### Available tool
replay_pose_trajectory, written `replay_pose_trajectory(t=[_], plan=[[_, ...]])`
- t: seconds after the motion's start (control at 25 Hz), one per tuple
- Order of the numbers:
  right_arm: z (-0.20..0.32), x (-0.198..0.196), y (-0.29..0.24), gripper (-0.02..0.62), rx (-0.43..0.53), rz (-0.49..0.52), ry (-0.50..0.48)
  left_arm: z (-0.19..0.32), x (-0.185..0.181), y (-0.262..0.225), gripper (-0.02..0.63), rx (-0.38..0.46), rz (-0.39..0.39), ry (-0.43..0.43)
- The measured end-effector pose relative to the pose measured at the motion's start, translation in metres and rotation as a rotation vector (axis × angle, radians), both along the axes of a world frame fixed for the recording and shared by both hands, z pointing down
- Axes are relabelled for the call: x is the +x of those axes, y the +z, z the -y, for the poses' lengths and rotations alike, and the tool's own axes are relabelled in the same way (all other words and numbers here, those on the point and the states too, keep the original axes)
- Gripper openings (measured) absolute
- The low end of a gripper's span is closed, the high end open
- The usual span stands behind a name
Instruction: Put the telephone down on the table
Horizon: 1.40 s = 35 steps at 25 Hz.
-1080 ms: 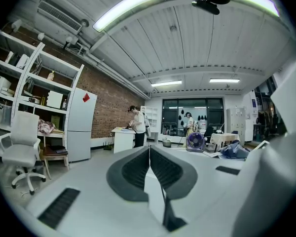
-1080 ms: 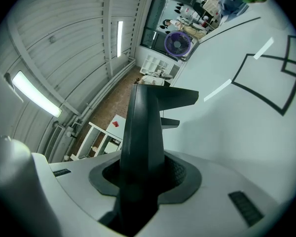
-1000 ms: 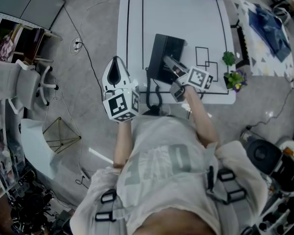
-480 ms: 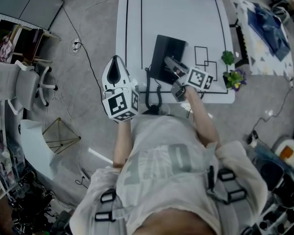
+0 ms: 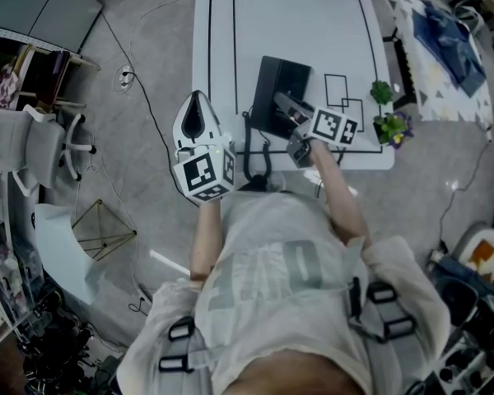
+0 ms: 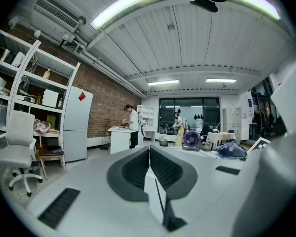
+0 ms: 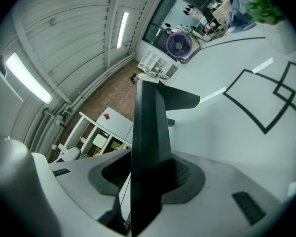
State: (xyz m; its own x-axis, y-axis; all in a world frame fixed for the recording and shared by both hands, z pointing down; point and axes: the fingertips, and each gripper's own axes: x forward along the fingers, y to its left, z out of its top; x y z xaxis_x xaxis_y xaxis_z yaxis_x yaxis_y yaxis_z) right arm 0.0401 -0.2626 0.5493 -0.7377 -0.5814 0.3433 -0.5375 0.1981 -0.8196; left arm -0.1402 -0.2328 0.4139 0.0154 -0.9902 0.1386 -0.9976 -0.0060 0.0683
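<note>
The right gripper (image 7: 148, 177) is clamped on the black phone (image 7: 149, 127), which sits over the near part of the white table (image 5: 296, 23). The left gripper (image 6: 149, 151) has its 2 jaws together, empty, left of the table.

1. The left gripper (image 6: 149, 154) holds its jaws pressed together with nothing between them.
2. A white fridge (image 6: 77, 124) stands against a brick wall (image 6: 108, 110).
3. Left of the fridge stands a white chair (image 6: 17, 142).
4. Right of the fridge, a person (image 6: 133, 127) stands at a counter (image 6: 119, 138).
5. Farther right of the fridge is a purple fan (image 6: 191, 138).
</note>
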Motion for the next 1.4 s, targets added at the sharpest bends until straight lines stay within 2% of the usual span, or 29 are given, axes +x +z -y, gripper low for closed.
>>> replay_pose_trajectory(t=[0.12, 0.4, 0.76, 0.96, 1.4], plan=[[-0.001, 0.006, 0.004, 0.184, 0.011, -0.075, 0.006, -0.002, 0.001, 0.001, 0.009, -0.002, -0.001, 0.005], [-0.002, 0.02, 0.012, 0.235, 0.006, -0.149, 0.024, -0.003, -0.005, 0.001, 0.009, -0.001, -0.006, -0.003], [-0.004, 0.032, 0.018, 0.267, -0.012, -0.255, 0.072, -0.001, -0.005, -0.002, 0.009, 0.01, -0.007, 0.005], [-0.002, 0.04, 0.017, 0.27, 0.019, -0.342, 0.114, -0.001, 0.002, -0.001, 0.009, 0.01, -0.004, 0.022], [-0.002, 0.042, 0.017, 0.27, 0.012, -0.357, 0.144, -0.003, -0.004, -0.005, 0.009, 0.019, 0.005, 0.01]])
